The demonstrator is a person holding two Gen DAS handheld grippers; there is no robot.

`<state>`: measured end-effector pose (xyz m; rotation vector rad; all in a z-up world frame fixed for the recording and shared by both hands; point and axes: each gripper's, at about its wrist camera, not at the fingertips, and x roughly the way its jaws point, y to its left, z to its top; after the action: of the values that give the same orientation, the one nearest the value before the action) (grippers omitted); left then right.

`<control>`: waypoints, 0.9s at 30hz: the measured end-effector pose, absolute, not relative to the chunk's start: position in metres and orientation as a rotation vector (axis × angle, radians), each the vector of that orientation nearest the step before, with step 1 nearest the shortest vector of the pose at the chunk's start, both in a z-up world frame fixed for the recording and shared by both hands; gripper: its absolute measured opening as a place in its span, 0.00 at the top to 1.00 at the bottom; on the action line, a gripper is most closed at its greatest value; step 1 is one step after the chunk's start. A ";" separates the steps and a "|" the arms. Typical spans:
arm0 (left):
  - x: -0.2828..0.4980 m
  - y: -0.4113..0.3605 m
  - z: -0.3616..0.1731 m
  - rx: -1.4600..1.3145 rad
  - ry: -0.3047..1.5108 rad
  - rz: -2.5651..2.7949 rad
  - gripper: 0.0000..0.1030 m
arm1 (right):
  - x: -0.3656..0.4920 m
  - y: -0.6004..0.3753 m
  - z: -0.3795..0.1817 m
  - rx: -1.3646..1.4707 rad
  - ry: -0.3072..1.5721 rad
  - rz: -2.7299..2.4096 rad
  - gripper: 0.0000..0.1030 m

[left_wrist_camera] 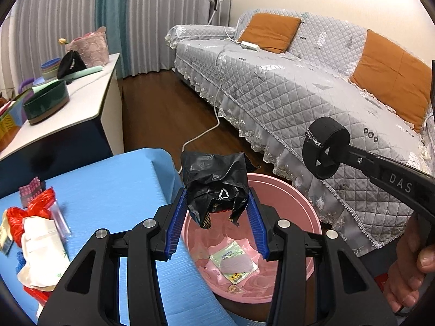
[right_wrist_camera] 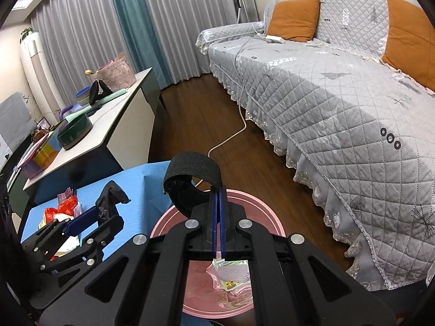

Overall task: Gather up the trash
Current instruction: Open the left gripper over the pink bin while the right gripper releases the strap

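Here, at the far left of the left wrist view, a heap of trash (left_wrist_camera: 35, 233) lies on the blue table (left_wrist_camera: 108, 190): red plastic, a white paper wrapper and a small patterned packet, all close together near the table's left edge. Behind it stands a white sideboard (left_wrist_camera: 81, 103) carrying a dark green round tin (left_wrist_camera: 46, 104) and a pink basket (left_wrist_camera: 91, 47). Moving right, the left gripper (left_wrist_camera: 217, 212) clamps a crumpled black plastic bag (left_wrist_camera: 217, 182) between its blue pads, and the bag hangs just past the table's edge, above the pink basin (left_wrist_camera: 293, 206) that sits on the wooden floor beside the table. Inside the basin lies a flat green and white packet (left_wrist_camera: 235, 263). Further right, the right gripper (right_wrist_camera: 218, 217) has its blue pads pressed nearly together with nothing visible between them; in its own view it hovers over the same basin (right_wrist_camera: 261, 206), with the packet (right_wrist_camera: 233, 271) showing just below the fingertips. In that view the left gripper (right_wrist_camera: 89, 217) appears off to the left over the table (right_wrist_camera: 141, 190), the black bag (right_wrist_camera: 111, 198) bunched in its grip. On the right a sofa (left_wrist_camera: 312, 95) in a grey quilted cover runs along the wall, with orange cushions (left_wrist_camera: 269, 31) leaning on its back and a white cable (left_wrist_camera: 214, 125) trailing from it down to the floor
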<state>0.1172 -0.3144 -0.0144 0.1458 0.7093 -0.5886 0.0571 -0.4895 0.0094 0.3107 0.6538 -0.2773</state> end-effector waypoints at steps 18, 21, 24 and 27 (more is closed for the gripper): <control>0.107 -0.289 -0.007 0.130 0.708 -0.562 0.40 | 0.056 -0.484 0.012 0.298 0.643 -0.302 0.61; 0.104 -0.279 -0.001 0.124 0.698 -0.554 0.40 | 0.056 -0.478 0.014 0.290 0.637 -0.294 0.57; 0.100 -0.268 0.006 0.117 0.684 -0.544 0.40 | 0.056 -0.472 0.017 0.285 0.630 -0.289 0.55; 0.097 -0.256 0.014 0.108 0.670 -0.530 0.40 | 0.054 -0.467 0.021 0.285 0.618 -0.281 0.55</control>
<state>0.0973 -0.2561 0.0144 0.1075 0.6700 -0.5301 0.0545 -0.4666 0.0208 0.2853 0.6182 -0.2814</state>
